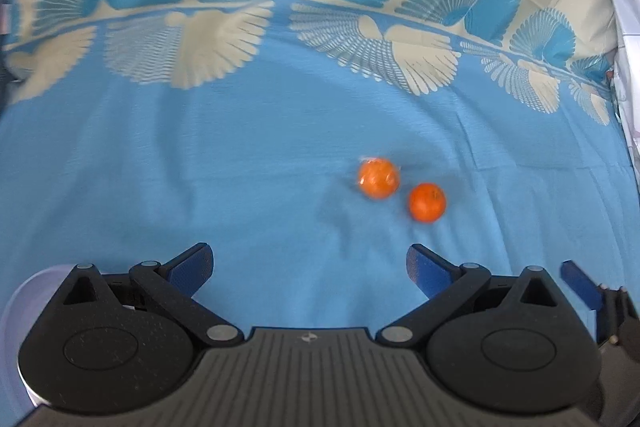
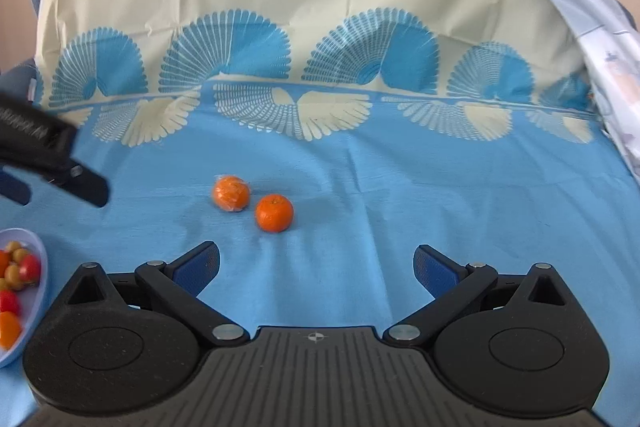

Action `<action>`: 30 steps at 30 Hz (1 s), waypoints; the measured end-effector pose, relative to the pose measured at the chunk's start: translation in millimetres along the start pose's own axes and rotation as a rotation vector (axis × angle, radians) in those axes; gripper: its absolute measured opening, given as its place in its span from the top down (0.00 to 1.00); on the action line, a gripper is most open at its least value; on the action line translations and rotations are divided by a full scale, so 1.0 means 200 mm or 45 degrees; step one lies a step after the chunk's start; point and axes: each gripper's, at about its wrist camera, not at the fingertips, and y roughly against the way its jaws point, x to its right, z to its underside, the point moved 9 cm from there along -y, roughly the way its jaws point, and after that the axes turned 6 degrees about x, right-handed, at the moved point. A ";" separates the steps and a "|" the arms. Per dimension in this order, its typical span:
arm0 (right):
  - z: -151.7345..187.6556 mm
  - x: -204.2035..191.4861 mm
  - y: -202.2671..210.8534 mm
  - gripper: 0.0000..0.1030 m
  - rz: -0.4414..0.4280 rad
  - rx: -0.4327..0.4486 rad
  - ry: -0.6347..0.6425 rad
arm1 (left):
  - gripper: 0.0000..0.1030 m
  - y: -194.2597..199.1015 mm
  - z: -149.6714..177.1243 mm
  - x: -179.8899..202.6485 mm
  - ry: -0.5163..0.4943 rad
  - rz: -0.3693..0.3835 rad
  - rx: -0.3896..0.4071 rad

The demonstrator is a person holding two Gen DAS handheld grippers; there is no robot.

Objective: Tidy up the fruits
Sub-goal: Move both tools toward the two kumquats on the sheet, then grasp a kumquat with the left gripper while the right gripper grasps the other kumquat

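Tangerines, one wrapped (image 2: 231, 193) and one bare (image 2: 274, 212), lay side by side on a blue cloth-covered surface (image 2: 400, 187); the left claw (image 1: 308, 267) and right claw (image 2: 316, 267) were spread empty, near a fruit bowl (image 2: 38, 287).

Blue cloth-covered surface (image 2: 400, 195) with two oranges (image 2: 274, 212), fruit bowl (image 2: 34, 311).

Two oranges (image 2: 252, 205) side by side on cloth (image 2: 400, 195)

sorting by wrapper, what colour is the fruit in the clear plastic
Orange, the wrapped fruit beside the bare orange; clearest in the right wrist view.
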 end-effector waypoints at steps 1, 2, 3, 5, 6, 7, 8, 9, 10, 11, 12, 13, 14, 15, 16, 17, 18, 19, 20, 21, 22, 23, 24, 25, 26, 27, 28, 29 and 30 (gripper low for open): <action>0.01 0.00 -0.09 0.01 -0.010 -0.009 0.014 | 0.00 -0.08 -0.03 0.02 -0.004 0.005 -0.014; 0.02 -0.01 -0.17 0.01 -0.025 -0.026 0.024 | 0.00 -0.16 -0.05 0.05 -0.019 0.021 -0.026; 0.03 -0.02 -0.25 0.01 -0.035 -0.046 0.031 | 0.00 -0.24 -0.07 0.08 -0.049 0.043 -0.050; 0.04 -0.04 -0.39 0.01 -0.062 -0.078 0.051 | 0.00 -0.37 -0.10 0.12 -0.097 0.069 -0.110; 0.05 -0.05 -0.45 0.01 -0.076 -0.091 0.062 | 0.00 -0.43 -0.10 0.13 -0.097 0.081 -0.132; 0.06 -0.06 -0.50 0.01 -0.085 -0.098 0.071 | 0.01 -0.47 -0.11 0.14 -0.090 0.092 -0.148; 0.07 -0.06 -0.55 0.01 -0.089 -0.102 0.081 | 0.01 -0.50 -0.11 0.14 -0.077 0.102 -0.157; 0.08 -0.07 -0.59 0.01 -0.095 -0.109 0.091 | 0.01 -0.53 -0.13 0.14 -0.067 0.116 -0.162; 0.08 -0.08 -0.63 0.01 -0.100 -0.114 0.099 | 0.03 -0.55 -0.14 0.15 -0.059 0.127 -0.165; 0.09 -0.08 -0.66 0.01 -0.105 -0.110 0.099 | 0.15 -0.57 -0.15 0.15 -0.058 0.135 -0.171; 0.08 -0.09 -0.67 0.05 -0.119 -0.093 0.087 | 0.17 -0.58 -0.16 0.15 -0.070 0.123 -0.171; 0.08 -0.10 -0.67 0.17 -0.150 -0.080 0.073 | 0.22 -0.58 -0.17 0.16 -0.079 0.121 -0.153; 0.07 -0.11 -0.67 0.28 -0.179 -0.064 0.064 | 0.48 -0.56 -0.17 0.18 -0.089 0.163 -0.139; 0.06 -0.13 -0.65 0.51 -0.205 -0.047 0.070 | 0.60 -0.54 -0.17 0.20 -0.086 0.208 -0.157; 0.06 -0.14 -0.63 0.64 -0.219 -0.038 0.084 | 0.60 -0.53 -0.16 0.19 -0.060 0.192 -0.165; 0.05 -0.15 -0.62 0.64 -0.205 -0.040 0.102 | 0.60 -0.52 -0.16 0.19 -0.055 0.178 -0.156; 0.06 -0.15 -0.61 0.64 -0.190 -0.050 0.108 | 0.60 -0.51 -0.16 0.19 -0.065 0.161 -0.142; 0.06 -0.13 -0.59 0.64 -0.180 -0.061 0.093 | 0.60 -0.48 -0.14 0.18 -0.073 0.140 -0.135; 0.06 -0.12 -0.57 0.64 -0.166 -0.073 0.077 | 0.60 -0.45 -0.13 0.18 -0.075 0.133 -0.132; 0.06 -0.10 -0.54 0.64 -0.149 -0.085 0.058 | 0.60 -0.41 -0.11 0.17 -0.071 0.134 -0.123; 0.05 -0.08 -0.51 0.64 -0.135 -0.092 0.042 | 0.60 -0.35 -0.09 0.16 -0.070 0.132 -0.107; 0.05 -0.07 -0.46 0.64 -0.128 -0.089 0.029 | 0.60 -0.29 -0.07 0.14 -0.074 0.130 -0.087; 0.04 -0.05 -0.40 0.64 -0.125 -0.081 0.018 | 0.60 -0.22 -0.05 0.13 -0.072 0.132 -0.067; 0.03 -0.04 -0.35 0.64 -0.124 -0.073 0.012 | 0.60 -0.15 -0.02 0.11 -0.064 0.135 -0.054; 0.02 -0.04 -0.28 0.64 -0.125 -0.063 0.010 | 0.60 -0.07 0.01 0.09 -0.054 0.141 -0.044; 0.01 -0.04 -0.22 0.64 -0.127 -0.050 0.007 | 0.60 0.01 0.04 0.07 -0.044 0.147 -0.029; 0.00 -0.05 -0.15 0.64 -0.129 -0.042 0.005 | 0.60 0.09 0.06 0.05 -0.036 0.148 -0.013; -0.01 -0.06 -0.08 0.64 -0.133 -0.036 0.002 | 0.60 0.17 0.09 0.03 -0.031 0.150 0.003; -0.02 -0.08 -0.01 0.64 -0.143 -0.029 -0.003 | 0.60 0.26 0.12 0.01 -0.025 0.148 0.018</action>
